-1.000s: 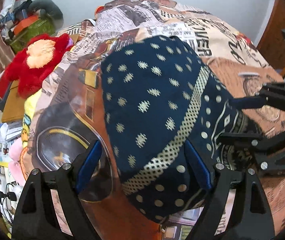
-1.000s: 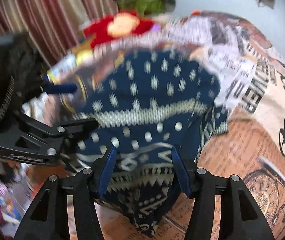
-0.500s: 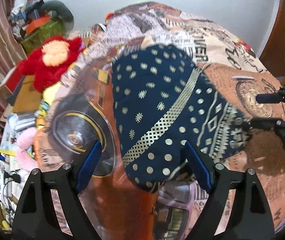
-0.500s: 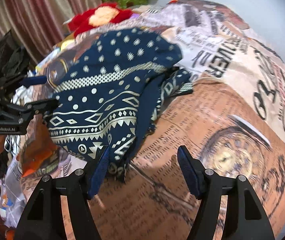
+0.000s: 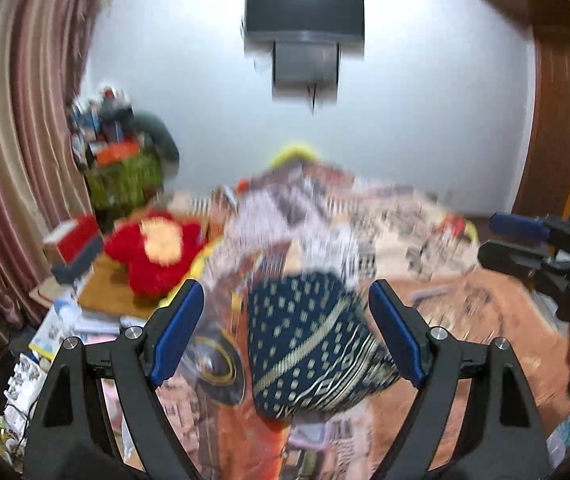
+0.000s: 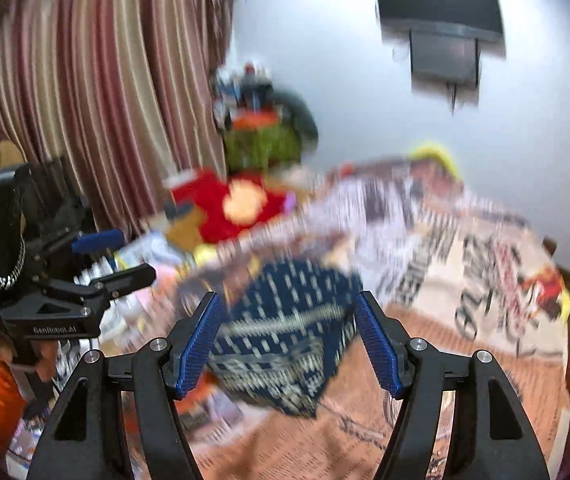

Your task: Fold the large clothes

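Note:
A folded navy garment with gold dots and bands lies on the printed bedspread; it also shows in the right wrist view. My left gripper is open and empty, held above and back from the garment. My right gripper is open and empty too, also off the garment. Each gripper shows in the other's view: the right one at the right edge, the left one at the left edge. Both views are blurred.
A red plush toy and stacked books and boxes lie left of the bed. A green basket of clutter stands by striped curtains. A wall screen hangs behind. A wooden door frame is at right.
Both grippers have lifted and tilted up away from the garment, so the wall and screen now show. The garment stays folded on the bed. Both stay open.

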Tool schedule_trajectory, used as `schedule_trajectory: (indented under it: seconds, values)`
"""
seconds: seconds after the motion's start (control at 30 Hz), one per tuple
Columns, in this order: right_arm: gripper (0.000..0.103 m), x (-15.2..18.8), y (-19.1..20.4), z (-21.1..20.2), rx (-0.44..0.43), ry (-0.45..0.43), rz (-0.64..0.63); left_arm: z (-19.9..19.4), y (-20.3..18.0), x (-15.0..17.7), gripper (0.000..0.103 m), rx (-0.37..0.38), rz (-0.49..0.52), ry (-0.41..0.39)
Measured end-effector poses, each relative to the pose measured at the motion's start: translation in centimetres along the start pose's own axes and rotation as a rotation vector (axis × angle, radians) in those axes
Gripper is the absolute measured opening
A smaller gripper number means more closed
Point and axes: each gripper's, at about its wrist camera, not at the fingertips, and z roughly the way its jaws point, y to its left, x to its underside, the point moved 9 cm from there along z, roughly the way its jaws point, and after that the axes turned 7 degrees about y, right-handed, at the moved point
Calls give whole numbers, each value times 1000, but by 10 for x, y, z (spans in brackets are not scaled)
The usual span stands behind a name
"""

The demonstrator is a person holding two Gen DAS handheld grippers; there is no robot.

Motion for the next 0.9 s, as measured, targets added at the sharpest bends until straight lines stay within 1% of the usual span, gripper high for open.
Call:
schedule_trajectory:
  seconds: [0.03,0.13,0.23,0.33,0.43,0.47,0.53,0.6,0.7,0.77,0.8,0.83,0.9]
  values:
    - [67,-7,7,-13,-1,-41,-4,-10,-2,-5,85,3,-3,-25]
    - [67,-22,23,-48,2,-143,-10,-54,-9,-20,85,13,-19,-133]
    - [67,-29,40,-83,19,-243,-10,-84,-15,-26,85,13,-29,-206]
    - [67,-28,51,-106,39,-306,0,-108,-21,-25,85,-7,-30,-267]
    - [68,-21,57,-123,76,-352,30,-122,-25,-19,85,-22,-46,-306]
    - [68,-17,57,-126,86,-362,41,-125,-26,-17,85,-26,-51,-313]
    - [77,-11,59,-130,107,-372,64,-129,-28,-11,85,-29,-61,-319]
    - [78,-3,60,-132,131,-375,74,-130,-28,-5,85,-28,-66,-315]
    - [79,6,61,-133,152,-353,78,-126,-29,1,85,-35,-70,-299]
    - [85,11,60,-133,172,-347,86,-125,-30,4,89,-39,-77,-288]
    - [91,12,59,-135,179,-348,90,-123,-29,6,92,-43,-82,-283]
    - [95,13,57,-136,186,-350,94,-124,-30,8,94,-47,-86,-282]
    - [97,15,55,-137,199,-346,94,-123,-29,10,97,-56,-94,-280]
